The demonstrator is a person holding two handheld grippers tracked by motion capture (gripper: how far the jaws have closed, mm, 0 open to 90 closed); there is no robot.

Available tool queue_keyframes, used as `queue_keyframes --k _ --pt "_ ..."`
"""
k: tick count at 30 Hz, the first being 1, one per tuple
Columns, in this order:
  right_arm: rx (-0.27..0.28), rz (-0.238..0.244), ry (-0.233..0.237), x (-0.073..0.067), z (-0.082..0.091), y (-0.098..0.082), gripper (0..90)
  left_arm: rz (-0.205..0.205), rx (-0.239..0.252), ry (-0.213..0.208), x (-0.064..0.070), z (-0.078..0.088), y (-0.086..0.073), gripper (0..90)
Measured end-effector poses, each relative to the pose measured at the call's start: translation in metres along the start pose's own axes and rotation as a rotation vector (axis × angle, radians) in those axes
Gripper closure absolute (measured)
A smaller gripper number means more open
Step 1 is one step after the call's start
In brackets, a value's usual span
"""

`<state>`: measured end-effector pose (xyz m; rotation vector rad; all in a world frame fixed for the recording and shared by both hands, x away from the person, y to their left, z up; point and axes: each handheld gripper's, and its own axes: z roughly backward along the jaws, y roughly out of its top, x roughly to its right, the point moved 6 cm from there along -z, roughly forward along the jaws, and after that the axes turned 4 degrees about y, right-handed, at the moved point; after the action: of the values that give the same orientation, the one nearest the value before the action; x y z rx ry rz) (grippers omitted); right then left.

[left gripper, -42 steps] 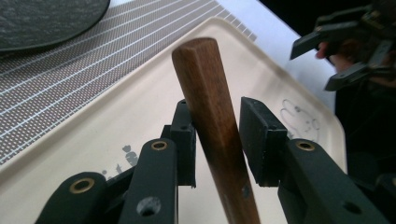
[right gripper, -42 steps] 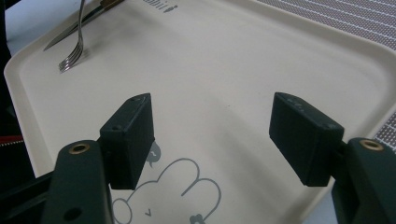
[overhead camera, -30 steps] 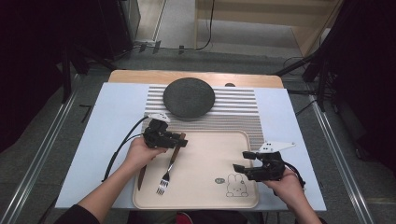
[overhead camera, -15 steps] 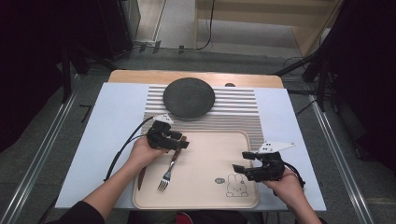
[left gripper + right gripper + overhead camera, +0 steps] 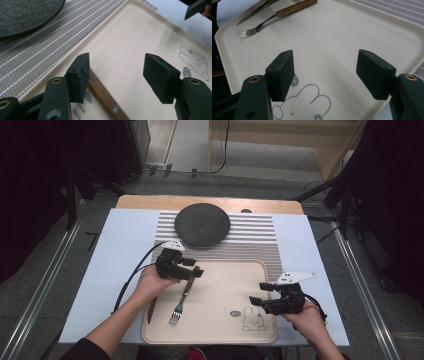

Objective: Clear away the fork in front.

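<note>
A fork (image 5: pixel 180 304) with a wooden handle lies on the beige tray (image 5: pixel 225 275), tines toward the person. My left gripper (image 5: pixel 196 270) hovers over the handle's far end. Its jaws have just been opening and now stand wide. In the left gripper view (image 5: pixel 116 72) the wooden handle (image 5: pixel 105 101) lies flat on the tray beneath the jaws, with no pad pressing on it. My right gripper (image 5: pixel 256 299) rests open over the tray's right side, near the rabbit print (image 5: pixel 252 319). The right gripper view (image 5: pixel 325 71) has nothing between the jaws.
A knife (image 5: pixel 151 308) lies along the tray's left rim beside the fork. A round black plate (image 5: pixel 202 224) sits on a striped mat (image 5: pixel 250 240) behind the tray. A pale blue cloth (image 5: pixel 115 255) covers the table.
The left gripper's jaws have spread apart above the fork's handle and the hand has drifted slightly away from the person. The fork now lies flat. The right gripper has not moved.
</note>
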<state>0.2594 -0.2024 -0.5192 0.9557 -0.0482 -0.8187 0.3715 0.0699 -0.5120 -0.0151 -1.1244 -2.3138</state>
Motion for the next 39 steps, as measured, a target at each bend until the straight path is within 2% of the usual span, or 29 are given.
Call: queue_keyframes --k 4,7,8,10,13,16,20,26,39 --pt "0.001 0.001 0.002 0.001 0.0 0.0 29.9 0.007 -0.018 -0.01 0.011 -0.003 0.002 38.5" --pt "0.002 0.0 -0.002 0.002 0.0 0.0 29.9 0.004 -0.046 -0.013 0.015 -0.007 -0.001 46.7" --pt "0.002 0.0 -0.003 0.002 0.0 0.0 29.9 0.006 -0.058 -0.026 0.016 -0.009 -0.002 50.4" --pt "0.002 0.001 -0.003 0.002 0.001 0.0 29.9 0.002 -0.08 -0.025 0.017 -0.01 -0.005 59.2" --pt "0.002 0.0 -0.002 0.001 0.001 0.0 29.9 -0.011 -0.104 -0.034 0.018 -0.012 -0.01 76.1" --pt "0.0 0.002 -0.004 0.002 0.001 -0.001 29.9 -0.024 -0.145 -0.065 0.019 -0.014 -0.015 88.6" --pt "-0.001 0.002 -0.006 0.002 0.001 -0.001 29.9 -0.015 -0.184 -0.081 0.019 -0.016 -0.021 89.4" --pt "0.002 0.001 -0.005 0.002 0.002 0.0 29.9 0.0 -0.213 -0.069 0.012 -0.015 -0.028 89.4" --pt "0.001 0.009 0.0 0.001 0.0 0.002 29.9 0.028 -0.211 -0.057 0.003 -0.005 -0.035 89.3"
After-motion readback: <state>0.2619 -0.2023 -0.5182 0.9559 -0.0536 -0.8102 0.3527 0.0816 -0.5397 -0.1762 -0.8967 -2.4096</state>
